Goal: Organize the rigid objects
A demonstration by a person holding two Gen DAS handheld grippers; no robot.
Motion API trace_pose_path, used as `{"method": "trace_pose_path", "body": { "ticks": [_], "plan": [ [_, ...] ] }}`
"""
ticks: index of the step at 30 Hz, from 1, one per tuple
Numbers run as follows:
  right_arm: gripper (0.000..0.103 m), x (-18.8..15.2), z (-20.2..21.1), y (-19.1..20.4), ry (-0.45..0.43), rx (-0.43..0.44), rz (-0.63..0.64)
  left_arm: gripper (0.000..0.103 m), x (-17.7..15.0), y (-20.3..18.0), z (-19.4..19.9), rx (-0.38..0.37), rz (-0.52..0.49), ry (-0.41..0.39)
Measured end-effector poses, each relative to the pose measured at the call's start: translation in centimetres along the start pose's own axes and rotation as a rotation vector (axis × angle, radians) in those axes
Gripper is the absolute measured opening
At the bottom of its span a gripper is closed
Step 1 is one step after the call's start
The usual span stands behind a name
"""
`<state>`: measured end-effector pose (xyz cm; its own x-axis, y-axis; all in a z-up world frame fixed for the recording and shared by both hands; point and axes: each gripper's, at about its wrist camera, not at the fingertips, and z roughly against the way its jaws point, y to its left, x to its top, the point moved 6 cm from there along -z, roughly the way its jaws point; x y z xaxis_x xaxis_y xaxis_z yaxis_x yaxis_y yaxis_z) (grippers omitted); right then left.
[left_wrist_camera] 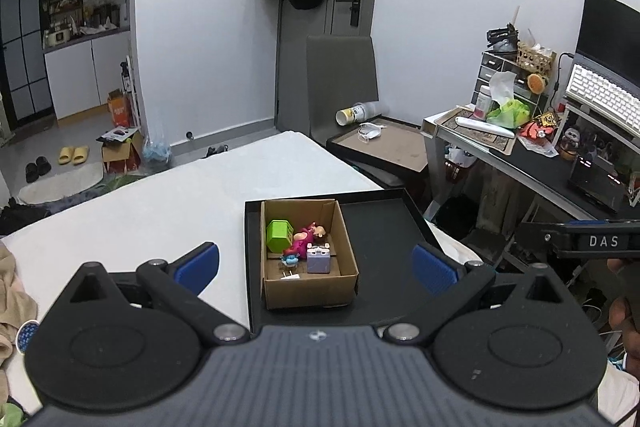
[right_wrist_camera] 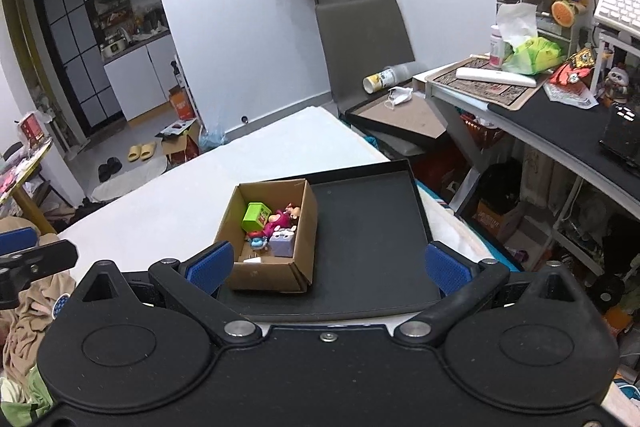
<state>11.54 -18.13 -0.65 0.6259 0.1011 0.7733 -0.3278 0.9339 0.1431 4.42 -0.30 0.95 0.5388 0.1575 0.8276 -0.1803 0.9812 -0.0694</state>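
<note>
While both tongs (left_wrist_camera: 316,265) (right_wrist_camera: 329,265) gape empty, cardboard box (left_wrist_camera: 310,287) wall hides toys partly.

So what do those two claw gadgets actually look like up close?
Both are matte black plastic: two round discs, angled link arms with silver pivot pins, and jaws tipped with ribbed blue pads. The left gripper has a ridged grey body; the right gripper is all black, and its side reads "DAS".

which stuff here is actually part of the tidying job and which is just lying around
Part of the job:
- cardboard box in the black tray
- green cube, pink figure, blue figure, lilac box toy, white plug, all inside the box

Just lying about:
- face mask
- tipped paper cup
- yellow slippers
- keyboard
</note>
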Motion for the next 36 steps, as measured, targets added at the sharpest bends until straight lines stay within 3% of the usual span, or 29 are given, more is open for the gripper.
{"method": "trace_pose_path", "body": {
  "ticks": [13, 36],
  "plan": [
    [0.103, -1.6, 4.1, 0.6, -0.072, 0.007, 0.027, 0.102, -2.1, -0.5, 3.8, 0.001, 0.008, -0.066],
    [0.103, -3.1, 8.2, 3.1, -0.123, 0.011, 0.092, 0.102, -3.3, 1.6, 8.3, 0.027, 0.017, -0.088]
  ]
}}
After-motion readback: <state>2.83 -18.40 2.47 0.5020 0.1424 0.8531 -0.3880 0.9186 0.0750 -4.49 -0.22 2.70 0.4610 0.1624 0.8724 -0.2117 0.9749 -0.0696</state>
